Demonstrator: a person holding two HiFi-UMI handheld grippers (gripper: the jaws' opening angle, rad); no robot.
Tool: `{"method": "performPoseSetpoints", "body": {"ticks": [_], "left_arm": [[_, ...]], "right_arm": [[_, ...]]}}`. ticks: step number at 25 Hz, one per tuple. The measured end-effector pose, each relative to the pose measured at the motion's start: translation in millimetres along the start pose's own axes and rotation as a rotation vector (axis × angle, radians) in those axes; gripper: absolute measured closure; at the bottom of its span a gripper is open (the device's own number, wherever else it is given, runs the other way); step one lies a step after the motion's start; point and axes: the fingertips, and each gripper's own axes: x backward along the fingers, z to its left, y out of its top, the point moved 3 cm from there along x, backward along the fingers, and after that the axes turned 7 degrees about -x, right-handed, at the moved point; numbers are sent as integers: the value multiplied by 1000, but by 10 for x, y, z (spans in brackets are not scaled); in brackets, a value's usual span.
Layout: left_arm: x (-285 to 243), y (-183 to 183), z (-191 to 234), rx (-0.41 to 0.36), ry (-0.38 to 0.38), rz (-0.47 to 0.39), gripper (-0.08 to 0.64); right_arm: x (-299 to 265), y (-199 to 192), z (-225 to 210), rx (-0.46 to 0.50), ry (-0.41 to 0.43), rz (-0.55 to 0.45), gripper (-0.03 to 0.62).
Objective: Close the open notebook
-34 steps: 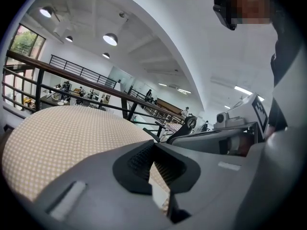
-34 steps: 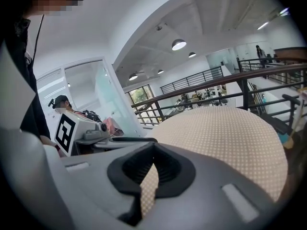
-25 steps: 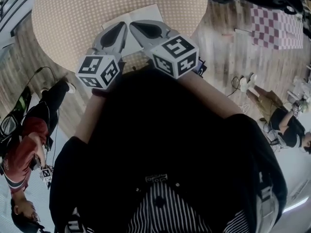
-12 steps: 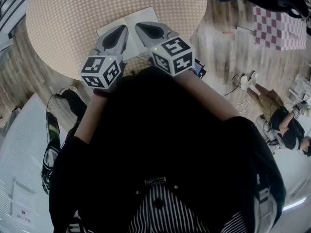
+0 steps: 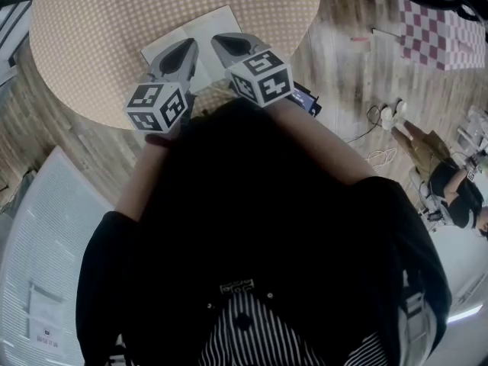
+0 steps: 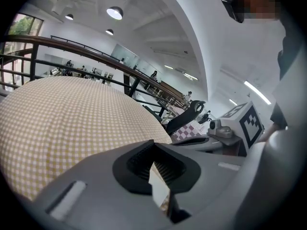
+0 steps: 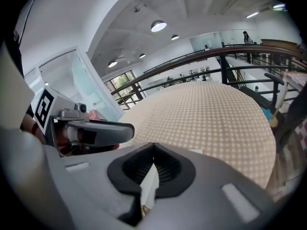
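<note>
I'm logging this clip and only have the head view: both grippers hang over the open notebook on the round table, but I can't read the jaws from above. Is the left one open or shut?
Observer: The left gripper is shut. Its tips meet, and only a white sliver of the notebook shows through the gap behind them.
Operator: And the right one?
Observer: The right gripper is shut too, tips together. I see nothing clamped, just the page beyond the gap.
Operator: What lies past the table's far edge?
Observer: A dark railing curves behind the table.
</note>
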Motion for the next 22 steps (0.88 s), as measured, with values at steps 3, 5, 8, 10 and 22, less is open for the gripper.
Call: {"method": "performPoseSetpoints", "body": {"ticks": [3,5,8,10,22], "left_arm": [[-81,-85,-11,16,-8,24,558],[-126,-139,-3,16,-10,41,558],[-191,-213,18,24,-8,61,558],[-227,-266,26,39,-5,73,558],[-489,-612,137,40,4,180,558]], "right_arm": [[-44,-90,-97,-12,-6,25,591],[-78,-137,-156,-17,-13,37,591],[-128,-196,-240,-22,-20,51,591],[-154,-247,-292,-27,-22,59,591],[-338,-599,-672,-47,-101,145,589]]}}
